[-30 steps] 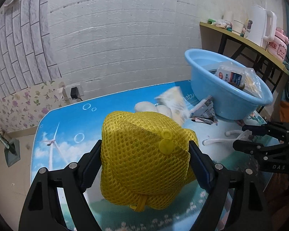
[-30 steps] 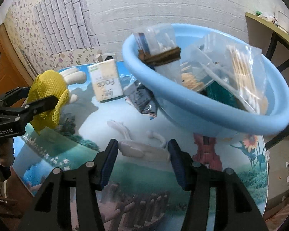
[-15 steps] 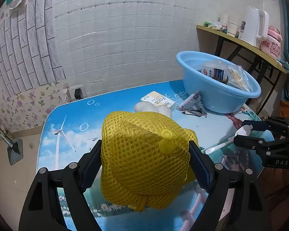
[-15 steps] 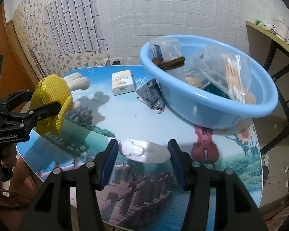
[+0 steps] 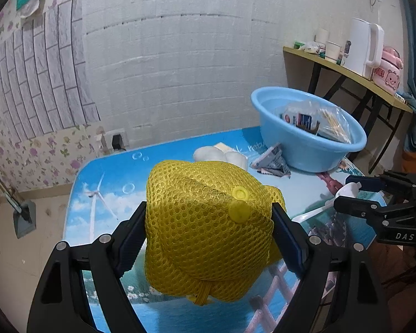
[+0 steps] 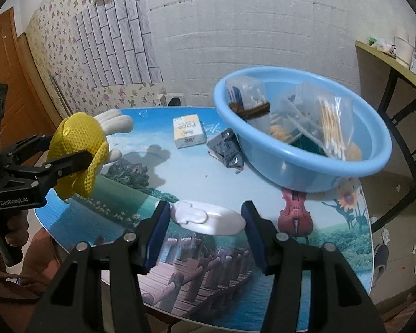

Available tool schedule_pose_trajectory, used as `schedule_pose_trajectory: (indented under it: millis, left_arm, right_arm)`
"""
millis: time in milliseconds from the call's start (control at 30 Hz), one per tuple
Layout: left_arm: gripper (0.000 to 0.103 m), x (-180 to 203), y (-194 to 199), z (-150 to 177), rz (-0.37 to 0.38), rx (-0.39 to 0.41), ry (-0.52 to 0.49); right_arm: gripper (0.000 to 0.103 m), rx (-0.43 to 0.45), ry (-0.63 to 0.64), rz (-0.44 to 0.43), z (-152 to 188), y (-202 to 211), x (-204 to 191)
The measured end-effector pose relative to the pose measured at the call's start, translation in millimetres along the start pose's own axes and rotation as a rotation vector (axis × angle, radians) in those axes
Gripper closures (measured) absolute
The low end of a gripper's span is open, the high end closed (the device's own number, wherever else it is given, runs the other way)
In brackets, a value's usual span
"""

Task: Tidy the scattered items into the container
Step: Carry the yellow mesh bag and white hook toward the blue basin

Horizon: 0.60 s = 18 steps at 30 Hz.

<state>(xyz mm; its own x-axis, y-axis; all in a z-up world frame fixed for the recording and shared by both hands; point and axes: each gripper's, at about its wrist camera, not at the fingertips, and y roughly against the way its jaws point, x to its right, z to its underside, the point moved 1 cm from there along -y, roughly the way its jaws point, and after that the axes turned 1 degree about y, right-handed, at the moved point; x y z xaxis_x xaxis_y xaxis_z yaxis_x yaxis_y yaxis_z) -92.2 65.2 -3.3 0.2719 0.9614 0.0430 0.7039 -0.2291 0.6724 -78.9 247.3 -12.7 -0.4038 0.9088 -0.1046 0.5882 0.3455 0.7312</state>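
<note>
Left gripper (image 5: 209, 238) clamped on yellow mesh bag (image 5: 208, 230), hiding table (image 5: 111, 194) before basin (image 5: 305, 136); right gripper (image 6: 206, 229) gripping white handle (image 6: 208, 217).

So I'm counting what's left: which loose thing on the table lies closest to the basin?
The crumpled grey packet, right against the blue basin; the tissue pack lies farther out.

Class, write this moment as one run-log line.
left gripper: shut on yellow mesh pouch | right gripper: shut on white clip | blue basin: partly filled
</note>
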Motion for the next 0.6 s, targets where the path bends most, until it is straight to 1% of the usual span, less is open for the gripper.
schedule_pose_trajectory:
  millis: [133,367,600]
  left_arm:
    - [0.02,1.7,2.2,-8.3,0.0,0.008,0.005]
    - [0.02,9.1,2.9,-31.7,0.017,0.036,0.011]
    - [0.02,28.8,-5.1,-56.3,0.037,0.05,-0.023]
  right_arm:
    - [0.051,0.019,-0.017,-0.021,-8.2,7.2,2.6]
    - [0.051,0.083,-0.031,-0.015,-29.5,21.1,16.2]
    - [0.051,0.128,-0.058,-0.043,-49.1,32.8,32.2]
